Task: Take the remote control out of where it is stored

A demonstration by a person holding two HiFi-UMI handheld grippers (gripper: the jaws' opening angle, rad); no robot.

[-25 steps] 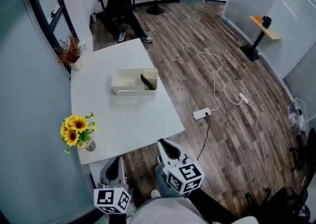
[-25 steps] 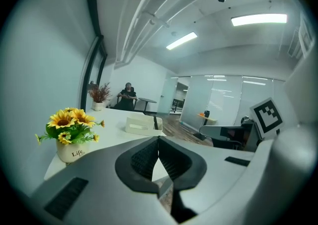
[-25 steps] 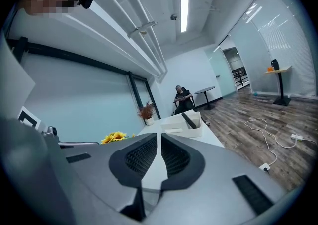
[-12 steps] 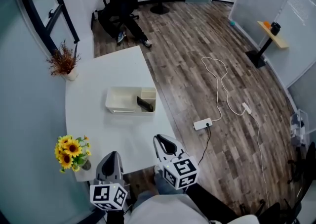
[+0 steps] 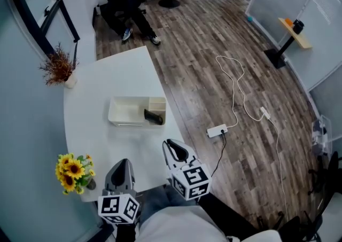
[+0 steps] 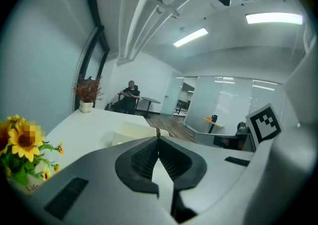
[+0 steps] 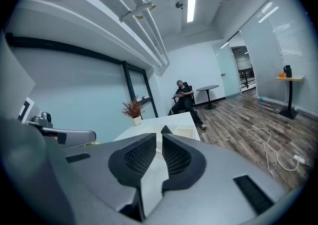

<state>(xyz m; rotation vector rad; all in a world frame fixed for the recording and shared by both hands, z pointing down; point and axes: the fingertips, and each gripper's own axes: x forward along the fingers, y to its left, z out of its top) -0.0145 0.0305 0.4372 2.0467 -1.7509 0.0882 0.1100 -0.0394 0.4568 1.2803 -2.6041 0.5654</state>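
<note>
With my right hand-held gripper (image 5: pixel 173 149) barely opening on nothing and my left hand-held gripper (image 5: pixel 122 167) pressed together, I risk shoving the remote control (image 5: pixel 153 116) deeper into its tray (image 5: pixel 125 111).

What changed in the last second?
Both grippers advanced toward the table and now sit at its near edge. The left tongs are shut; the right tongs are opening slightly, with nothing between them. Nothing was taken hold of or let go. Unchanged: the remote control leans inside the tray, and the sunflowers stand at the near corner.
</note>
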